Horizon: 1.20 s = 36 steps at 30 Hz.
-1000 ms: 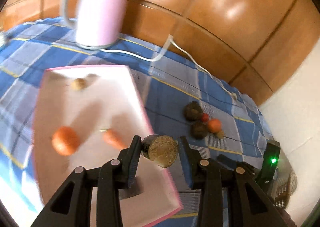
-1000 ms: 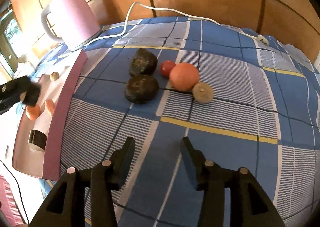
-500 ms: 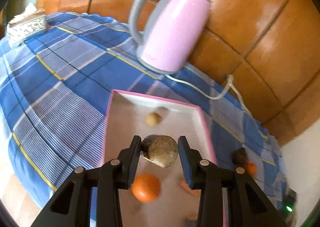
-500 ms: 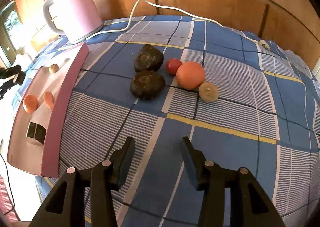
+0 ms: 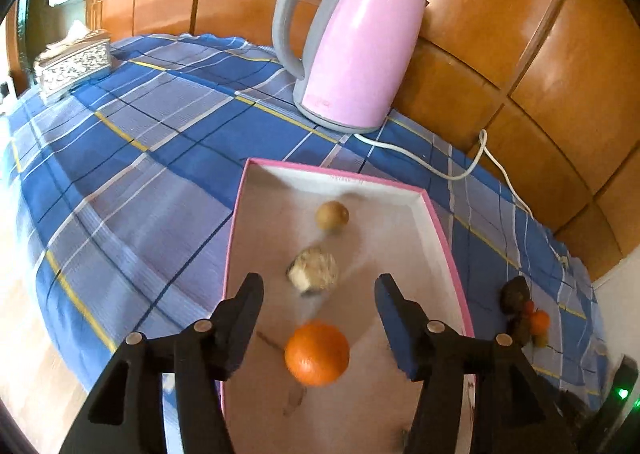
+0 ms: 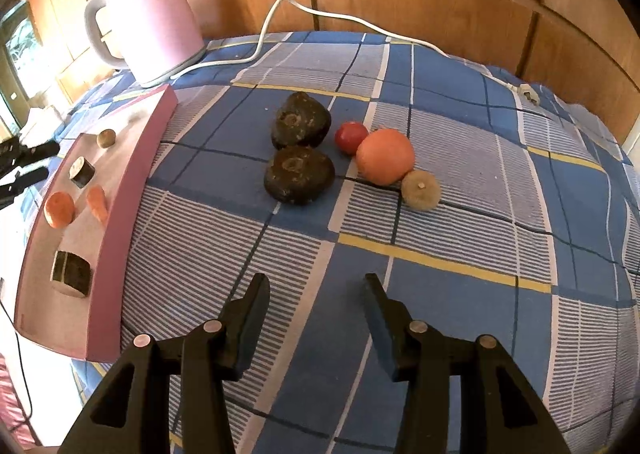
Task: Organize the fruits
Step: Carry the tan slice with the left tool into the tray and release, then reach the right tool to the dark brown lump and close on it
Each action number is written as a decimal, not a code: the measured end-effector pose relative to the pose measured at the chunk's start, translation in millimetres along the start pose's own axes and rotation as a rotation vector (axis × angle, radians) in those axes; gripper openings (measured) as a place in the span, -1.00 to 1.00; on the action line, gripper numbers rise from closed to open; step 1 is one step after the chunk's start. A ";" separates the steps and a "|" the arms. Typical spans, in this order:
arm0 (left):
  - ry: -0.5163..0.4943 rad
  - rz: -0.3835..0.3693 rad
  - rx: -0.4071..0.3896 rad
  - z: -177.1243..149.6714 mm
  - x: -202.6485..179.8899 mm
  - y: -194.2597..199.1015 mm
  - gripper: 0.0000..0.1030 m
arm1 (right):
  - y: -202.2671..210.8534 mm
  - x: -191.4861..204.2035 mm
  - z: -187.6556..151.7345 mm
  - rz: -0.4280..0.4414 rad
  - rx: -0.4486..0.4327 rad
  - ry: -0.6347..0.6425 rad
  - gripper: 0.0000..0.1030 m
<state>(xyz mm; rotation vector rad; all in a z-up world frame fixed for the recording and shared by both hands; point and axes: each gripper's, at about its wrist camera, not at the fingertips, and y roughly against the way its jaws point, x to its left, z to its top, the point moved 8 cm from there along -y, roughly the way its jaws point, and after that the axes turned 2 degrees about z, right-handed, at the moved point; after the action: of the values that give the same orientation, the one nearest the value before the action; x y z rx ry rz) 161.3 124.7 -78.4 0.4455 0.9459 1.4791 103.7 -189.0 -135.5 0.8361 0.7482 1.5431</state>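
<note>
a: left tongs status?
b: jaws opening, nothing pinched. they hang over the pink tray. the tan fruit is blurred just past the tips, over the tray floor, clear of both pads.
a: what else is in the tray?
b: small round brown fruit at the far end, orange near, between the jaws in view. right cam adds a carrot piece and a dark chunk at the near end.
a: right tongs?
b: spread, empty, over bare blue plaid cloth on the table.
a: loose fruit?
b: cluster right of the tray: two dark lumps, a small red one, a big orange one touching a fuzzy tan one.
a: anything else?
b: pink kettle far, by the wood wall, white cord trailing right.
</note>
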 end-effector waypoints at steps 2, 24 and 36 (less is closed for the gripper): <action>-0.005 0.002 -0.006 -7.3 -2.0 5.9 0.16 | 1.3 0.6 3.2 0.003 -0.010 -0.002 -0.07; -0.075 0.003 0.000 -66.6 -24.6 40.2 0.57 | -32.2 13.0 47.9 -0.024 -0.014 0.042 0.10; -0.092 0.030 0.008 -76.5 -22.3 40.7 0.60 | -37.4 16.0 46.1 -0.057 -0.015 0.118 -0.12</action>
<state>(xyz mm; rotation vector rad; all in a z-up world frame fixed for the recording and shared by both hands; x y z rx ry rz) 81.2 85.4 -86.4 0.5315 0.8755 1.4696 161.3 -168.0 -140.3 0.7115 0.8386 1.5554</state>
